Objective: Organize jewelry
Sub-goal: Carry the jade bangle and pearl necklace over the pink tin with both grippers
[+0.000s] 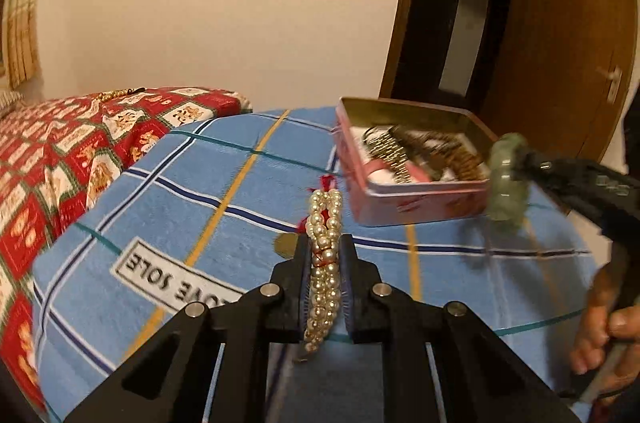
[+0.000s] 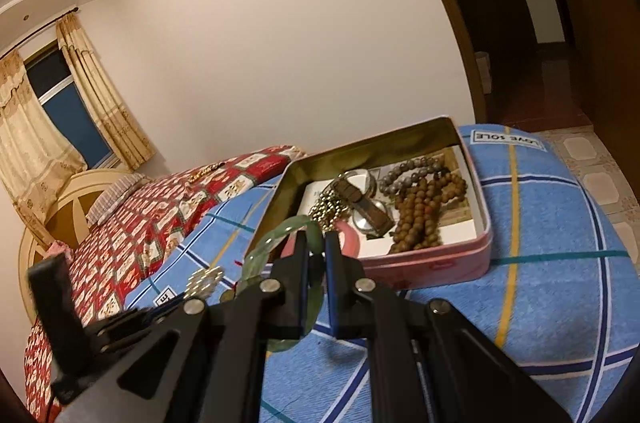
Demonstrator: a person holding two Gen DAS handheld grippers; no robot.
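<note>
In the left wrist view, the left tool [image 1: 325, 243] is closed on a pearl bracelet [image 1: 325, 255], which stands on edge between the two pads, its top loop sticking out past the fingertips toward the tin box [image 1: 404, 199]. The bracelet has a bit of red thread woven through it. It is held just above a blue checked blanket [image 1: 208, 191] that covers the bed, and the pink tin box sits on that blanket just beyond and to the right of the bracelet, its lid off, with brown beads and a gold chain inside. To the right of the box, the right tool [image 1: 532, 163] reaches in from the side, clamped on a green bangle [image 1: 506, 179] that hangs beside the box's near right corner; a hand [image 1: 604, 335] grips the handle lower down. Left of the box lies a red patterned quilt [image 1: 60, 159]. In the right wrist view, the right tool [image 2: 316, 243] is closed on the green bangle [image 2: 280, 235], whose ring passes between the pads and curves out to the left, just in front of the tin box's [image 2: 440, 263] near left corner. Inside the box lie a brown bead string [image 2: 424, 211], a grey bead string [image 2: 408, 171], a watch [image 2: 360, 203] and a gold chain [image 2: 330, 209]. Left of the box, the pearl bracelet [image 2: 205, 281] shows blurred at the tip of the left tool [image 2: 152, 315].
</note>
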